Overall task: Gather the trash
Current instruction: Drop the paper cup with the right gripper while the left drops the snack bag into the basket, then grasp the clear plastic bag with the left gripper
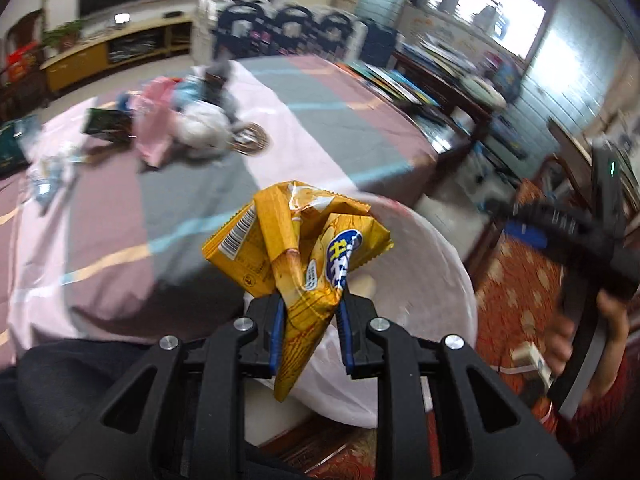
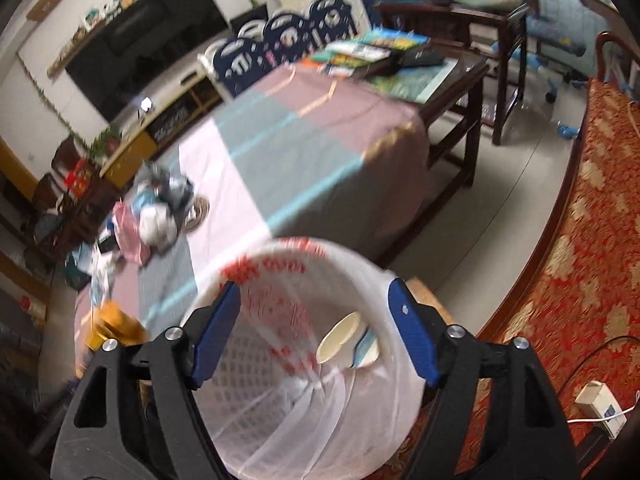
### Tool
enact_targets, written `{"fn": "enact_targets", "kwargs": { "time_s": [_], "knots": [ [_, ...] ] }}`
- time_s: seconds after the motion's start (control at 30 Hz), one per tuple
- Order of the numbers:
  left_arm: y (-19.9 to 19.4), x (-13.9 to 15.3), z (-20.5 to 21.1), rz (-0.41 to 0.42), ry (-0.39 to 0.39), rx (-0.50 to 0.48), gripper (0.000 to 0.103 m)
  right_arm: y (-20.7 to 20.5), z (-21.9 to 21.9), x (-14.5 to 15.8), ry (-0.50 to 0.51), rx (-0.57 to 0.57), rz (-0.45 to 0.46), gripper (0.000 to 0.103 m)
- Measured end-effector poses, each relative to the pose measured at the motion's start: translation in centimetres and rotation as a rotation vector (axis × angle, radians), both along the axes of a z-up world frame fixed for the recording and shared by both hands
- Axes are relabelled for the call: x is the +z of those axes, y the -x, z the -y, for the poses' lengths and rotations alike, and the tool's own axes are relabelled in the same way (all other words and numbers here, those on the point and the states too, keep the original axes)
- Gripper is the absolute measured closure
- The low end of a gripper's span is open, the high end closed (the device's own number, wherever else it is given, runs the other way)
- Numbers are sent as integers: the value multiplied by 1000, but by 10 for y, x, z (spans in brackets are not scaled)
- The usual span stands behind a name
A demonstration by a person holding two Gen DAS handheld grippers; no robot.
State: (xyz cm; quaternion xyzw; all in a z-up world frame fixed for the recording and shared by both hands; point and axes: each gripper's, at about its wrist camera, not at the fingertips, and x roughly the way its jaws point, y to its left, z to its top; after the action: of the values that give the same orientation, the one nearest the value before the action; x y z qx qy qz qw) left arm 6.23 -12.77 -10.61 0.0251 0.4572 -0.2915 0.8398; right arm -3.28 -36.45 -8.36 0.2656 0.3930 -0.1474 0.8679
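Note:
My left gripper (image 1: 310, 312) is shut on a crumpled yellow snack wrapper (image 1: 296, 244), held above the rim of a white bin (image 1: 436, 264) lined with a thin plastic bag. My right gripper (image 2: 316, 320) stands open over the mouth of the same bin (image 2: 280, 264), nothing between its blue pads (image 2: 412, 328). A white paper cup (image 2: 340, 338) and a bluish scrap (image 2: 366, 348) lie inside the bin. More trash (image 1: 192, 116) is piled on the far part of the striped table cloth (image 1: 120, 216); the same heap (image 2: 156, 208) shows in the right wrist view. The yellow wrapper (image 2: 114, 326) shows at left there.
The table stands left of the bin. A red patterned sofa cushion (image 2: 592, 240) lies to the right, a white power strip (image 2: 600, 404) on it. A dark wooden side table with books (image 2: 400, 60) stands behind. A hand on the other gripper's handle (image 1: 560, 344) shows at right.

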Motion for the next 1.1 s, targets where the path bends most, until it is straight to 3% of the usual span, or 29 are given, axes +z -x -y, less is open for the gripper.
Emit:
{"fn": "enact_targets", "kwargs": {
  "time_s": [0.1, 0.13, 0.2, 0.27, 0.33, 0.4, 0.53, 0.77, 0.93, 1.1],
  "knots": [
    [12, -17, 33, -22, -61, -143, 73, 5, 9, 9, 7, -22, 32, 27],
    [17, -21, 42, -12, -96, -164, 63, 4, 10, 10, 9, -25, 37, 27],
    [28, -29, 58, 25, -180, -200, 56, 2, 9, 8, 12, -20, 35, 26],
    [37, -29, 66, 66, -227, -223, 30, -1, 6, 2, 10, -7, 20, 26],
    [44, -23, 64, 123, -242, -217, 18, -1, 3, -2, -6, 6, 9, 26],
    [44, -15, 59, 159, -233, -193, 15, -2, -1, -3, -12, 13, 14, 26],
    [36, -5, 43, 195, -238, -93, 12, 0, -16, 11, 64, 22, 56, 23],
    [20, 15, 1, 275, -222, 189, 11, 2, -54, 39, 314, 32, 155, 3],
    [8, 22, -35, 322, -210, 392, 9, 0, -82, 45, 459, 50, 193, 3],
    [1, 23, -68, 422, -276, 565, 9, 0, -95, 45, 467, 80, 225, 3]
  ]
}}
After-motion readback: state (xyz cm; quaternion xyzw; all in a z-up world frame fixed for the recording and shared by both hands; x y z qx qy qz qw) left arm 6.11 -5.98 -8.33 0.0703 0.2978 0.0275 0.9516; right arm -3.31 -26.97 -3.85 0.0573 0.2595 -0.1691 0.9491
